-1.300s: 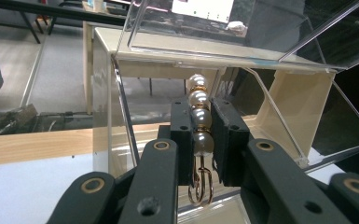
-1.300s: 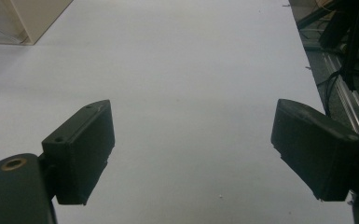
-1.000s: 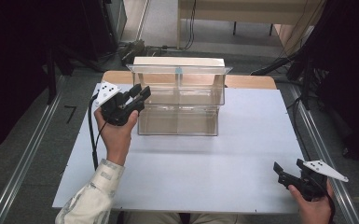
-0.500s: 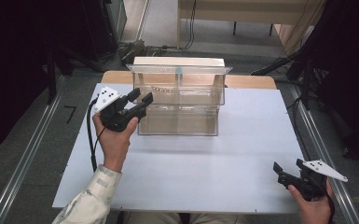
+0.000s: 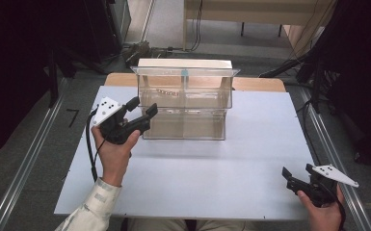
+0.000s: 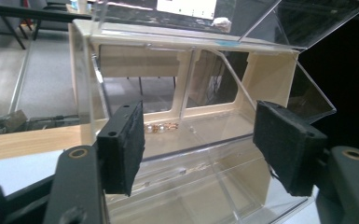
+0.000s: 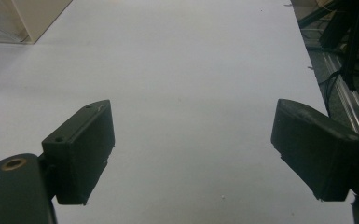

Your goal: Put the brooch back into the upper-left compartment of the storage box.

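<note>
Both the left gripper (image 5: 142, 109), beside the clear box (image 5: 185, 98), and right gripper (image 5: 298, 174) have jaws wide apart, seemingly holding nothing.

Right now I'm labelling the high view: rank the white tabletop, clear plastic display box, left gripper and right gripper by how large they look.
1. White tabletop
2. Clear plastic display box
3. Left gripper and right gripper: look alike, unranked.

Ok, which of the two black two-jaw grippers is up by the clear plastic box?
The left gripper, jaws open beside the clear plastic box; the right gripper sits at the white table's near corner.
</note>
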`<state>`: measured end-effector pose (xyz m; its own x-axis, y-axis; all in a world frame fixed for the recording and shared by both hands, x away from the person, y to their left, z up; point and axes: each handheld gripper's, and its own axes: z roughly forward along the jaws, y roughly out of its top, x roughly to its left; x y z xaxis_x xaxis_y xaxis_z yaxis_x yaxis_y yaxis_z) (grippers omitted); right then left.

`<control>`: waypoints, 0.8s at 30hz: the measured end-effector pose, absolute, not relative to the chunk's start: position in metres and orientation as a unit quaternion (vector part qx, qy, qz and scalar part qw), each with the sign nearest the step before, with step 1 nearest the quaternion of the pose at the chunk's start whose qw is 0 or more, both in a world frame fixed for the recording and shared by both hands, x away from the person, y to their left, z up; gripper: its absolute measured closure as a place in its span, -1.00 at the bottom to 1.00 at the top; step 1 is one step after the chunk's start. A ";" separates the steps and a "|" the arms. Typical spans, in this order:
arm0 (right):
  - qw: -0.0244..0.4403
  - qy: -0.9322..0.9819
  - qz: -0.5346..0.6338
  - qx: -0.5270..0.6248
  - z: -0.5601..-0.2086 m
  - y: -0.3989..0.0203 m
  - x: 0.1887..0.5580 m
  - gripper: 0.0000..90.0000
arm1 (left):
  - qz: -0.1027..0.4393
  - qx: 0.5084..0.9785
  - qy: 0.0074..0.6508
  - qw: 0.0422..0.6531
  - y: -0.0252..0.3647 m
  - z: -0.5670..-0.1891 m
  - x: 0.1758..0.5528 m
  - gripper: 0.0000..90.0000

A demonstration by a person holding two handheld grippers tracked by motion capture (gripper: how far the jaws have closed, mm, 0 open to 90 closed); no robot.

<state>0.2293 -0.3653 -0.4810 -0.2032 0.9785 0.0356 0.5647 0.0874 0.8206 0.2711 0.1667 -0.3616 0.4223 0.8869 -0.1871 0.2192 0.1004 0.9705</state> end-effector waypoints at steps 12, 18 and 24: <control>0.279 0.682 0.368 0.567 -0.481 -0.364 0.229 -0.74 | 0.295 0.601 0.469 0.576 0.182 -0.375 0.257 -0.36; 0.279 0.684 0.367 0.565 -0.481 -0.364 0.229 -0.74 | 0.297 0.600 0.473 0.573 0.186 -0.383 0.250 -0.40; 0.280 0.684 0.367 0.565 -0.481 -0.364 0.229 -0.74 | 0.302 0.602 0.478 0.563 0.191 -0.390 0.245 -0.43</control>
